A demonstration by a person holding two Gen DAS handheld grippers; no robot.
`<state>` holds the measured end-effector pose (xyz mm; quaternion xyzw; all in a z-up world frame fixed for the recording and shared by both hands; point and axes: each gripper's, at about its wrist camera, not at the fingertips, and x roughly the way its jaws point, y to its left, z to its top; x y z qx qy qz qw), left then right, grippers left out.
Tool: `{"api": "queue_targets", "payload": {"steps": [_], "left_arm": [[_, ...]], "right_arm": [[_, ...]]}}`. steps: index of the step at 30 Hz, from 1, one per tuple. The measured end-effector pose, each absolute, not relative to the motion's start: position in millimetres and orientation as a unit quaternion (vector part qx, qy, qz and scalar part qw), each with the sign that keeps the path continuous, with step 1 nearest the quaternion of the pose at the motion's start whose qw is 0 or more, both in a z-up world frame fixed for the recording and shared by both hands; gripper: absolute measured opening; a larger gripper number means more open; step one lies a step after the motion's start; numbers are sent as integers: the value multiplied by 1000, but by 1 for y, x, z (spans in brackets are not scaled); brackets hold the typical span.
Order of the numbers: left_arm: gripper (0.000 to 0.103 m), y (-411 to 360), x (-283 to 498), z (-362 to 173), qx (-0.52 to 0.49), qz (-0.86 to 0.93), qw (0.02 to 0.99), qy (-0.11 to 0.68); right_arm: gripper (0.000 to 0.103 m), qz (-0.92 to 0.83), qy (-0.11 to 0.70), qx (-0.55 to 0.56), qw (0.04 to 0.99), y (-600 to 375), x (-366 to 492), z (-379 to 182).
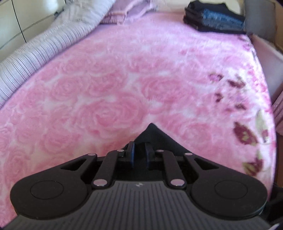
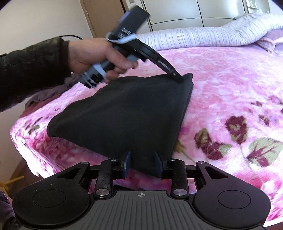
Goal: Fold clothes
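Note:
A black folded garment (image 2: 123, 113) is held over a pink rose-patterned blanket (image 2: 221, 74) on the bed. My right gripper (image 2: 143, 163) is shut on the garment's near edge, with cloth filling the gap between its blue-padded fingers. A hand (image 2: 92, 54) in a dark sleeve holds my left gripper (image 2: 180, 79), which pinches the far corner. In the left wrist view the left gripper (image 1: 139, 153) is shut on the black garment (image 1: 155, 139), whose corner sticks up past the fingertips; the rest is hidden under the gripper body.
A stack of folded dark clothes and jeans (image 1: 214, 17) sits at the bed's far right corner. A striped lilac duvet (image 1: 35, 53) runs along the far side below wardrobe doors (image 2: 194, 12). A purple garment (image 2: 44, 92) lies by the bed edge.

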<state>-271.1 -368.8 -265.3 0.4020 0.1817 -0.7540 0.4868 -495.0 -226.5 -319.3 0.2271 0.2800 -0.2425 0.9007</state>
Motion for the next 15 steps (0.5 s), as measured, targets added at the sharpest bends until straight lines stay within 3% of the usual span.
{"api": "queue_targets", "payload": {"steps": [4,8,15], "left_arm": [[13,-312,-242,-237,395,-747,513,152],[13,-241,-201,-230,373,-738,529,191],[14,-154,-149,-276,324,-704,567,279]], "right_arm": [[33,-250,270,208,906,-216,-493,-305],[33,-244,256,190,916,-204,-479,-293],[33,-233,271,147,922,-202,-448,-294]]}}
